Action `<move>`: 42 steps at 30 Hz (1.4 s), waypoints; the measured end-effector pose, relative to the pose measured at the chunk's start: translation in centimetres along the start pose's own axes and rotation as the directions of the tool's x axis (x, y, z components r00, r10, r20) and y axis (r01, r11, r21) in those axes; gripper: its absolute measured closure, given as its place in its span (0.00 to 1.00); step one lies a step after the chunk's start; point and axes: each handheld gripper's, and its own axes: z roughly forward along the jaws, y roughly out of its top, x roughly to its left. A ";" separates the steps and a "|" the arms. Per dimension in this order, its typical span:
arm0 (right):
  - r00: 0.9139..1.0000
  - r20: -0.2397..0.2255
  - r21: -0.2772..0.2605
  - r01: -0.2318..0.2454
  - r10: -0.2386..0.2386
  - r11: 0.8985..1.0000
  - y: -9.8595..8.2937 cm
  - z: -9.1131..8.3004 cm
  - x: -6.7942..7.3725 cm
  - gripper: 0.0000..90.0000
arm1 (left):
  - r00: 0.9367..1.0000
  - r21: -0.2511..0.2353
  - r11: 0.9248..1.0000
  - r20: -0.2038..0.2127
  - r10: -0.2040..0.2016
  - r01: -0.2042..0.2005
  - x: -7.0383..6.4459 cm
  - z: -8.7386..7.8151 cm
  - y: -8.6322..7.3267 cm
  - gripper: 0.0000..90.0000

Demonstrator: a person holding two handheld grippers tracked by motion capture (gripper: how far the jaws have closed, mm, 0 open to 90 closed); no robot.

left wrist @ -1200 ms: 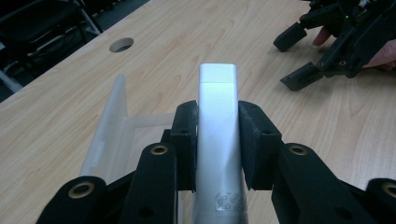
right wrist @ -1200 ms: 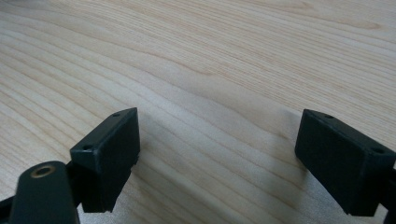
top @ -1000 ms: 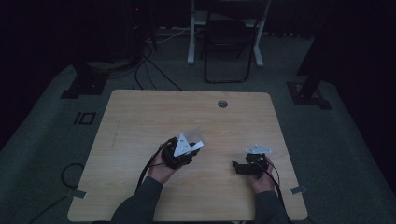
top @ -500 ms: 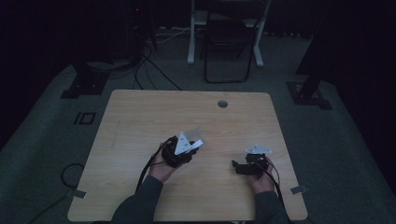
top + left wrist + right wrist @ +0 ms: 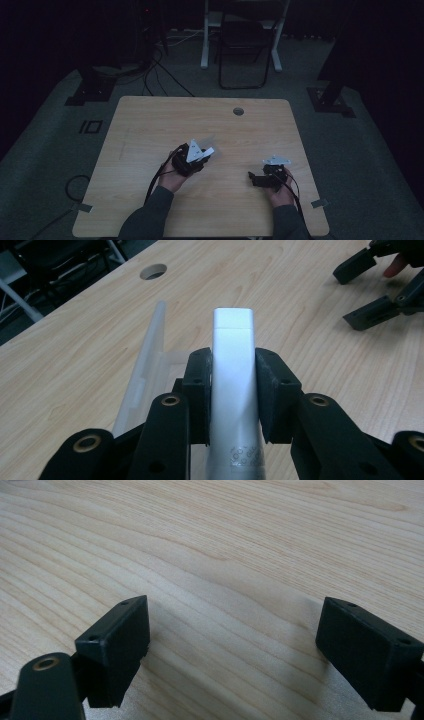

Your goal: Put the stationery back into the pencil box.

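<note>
The left gripper (image 5: 234, 390) is clamped on a silver tube (image 5: 233, 370), a translucent cap (image 5: 150, 347) alongside, above the tabletop (image 5: 150, 125); the right gripper (image 5: 235, 650) gapes empty; pickup looks done, any further aim unclear.

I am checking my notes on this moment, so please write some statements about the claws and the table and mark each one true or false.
1. The left claw is shut on a flat silver metal bar. True.
2. The right claw grips a wooden block. False: its jaws stand wide apart with only bare tabletop between them.
3. The light wooden table has a round hole near its far edge. True.
4. A translucent plastic strip lies beside the silver metal bar. True.
5. The two claws touch each other. False: in the high view they are well apart.
</note>
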 end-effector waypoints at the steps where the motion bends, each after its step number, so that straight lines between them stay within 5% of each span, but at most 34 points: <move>1: 1.000 0.000 0.000 -0.001 0.001 1.000 0.0 0.0 0.0 0.15 | 1.000 0.004 1.000 -0.002 -0.003 0.003 0.1 0.2 -0.1 0.78; 42: 1.000 0.000 0.000 0.000 0.000 1.000 0.0 0.0 0.0 0.15 | 0.999 0.074 0.997 -0.036 -0.027 0.030 1.8 2.3 -2.1 0.78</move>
